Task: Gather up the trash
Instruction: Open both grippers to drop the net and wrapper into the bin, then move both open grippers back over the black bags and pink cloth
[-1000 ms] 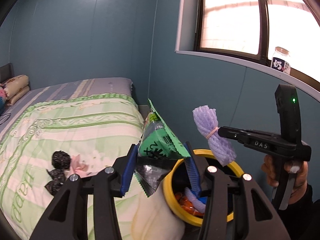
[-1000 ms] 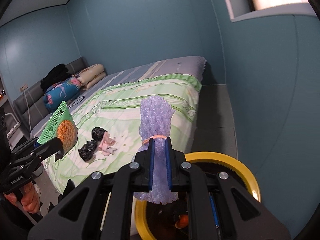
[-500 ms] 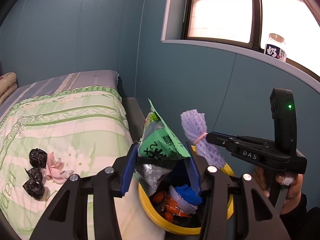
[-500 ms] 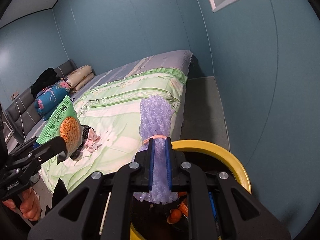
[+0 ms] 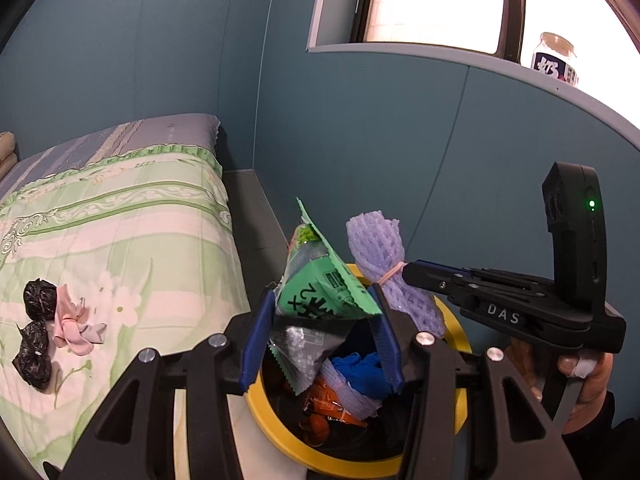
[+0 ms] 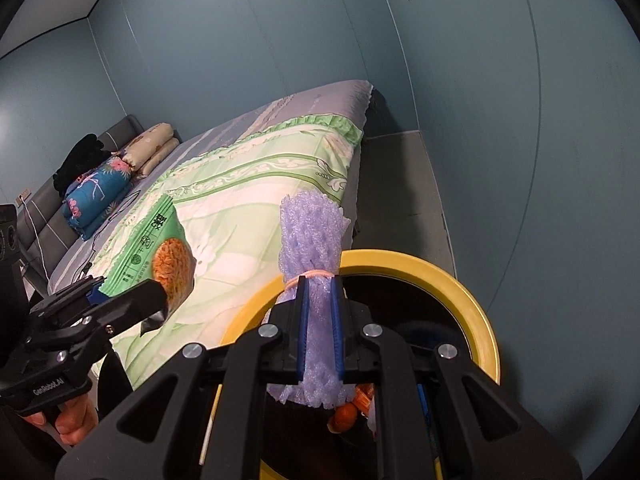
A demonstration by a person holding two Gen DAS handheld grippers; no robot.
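We hold the snack wrapper [image 5: 320, 300] and purple foam net [image 6: 316, 320] clamped in our jaws above the yellow bin [image 6: 460, 292], ready to drop them.

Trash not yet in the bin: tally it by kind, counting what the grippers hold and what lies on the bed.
Black crumpled lumps on the bed: 2
Pink crumpled scrap on the bed: 1
Green snack bag in the left gripper: 1
Purple foam net in the right gripper: 1
Total: 5
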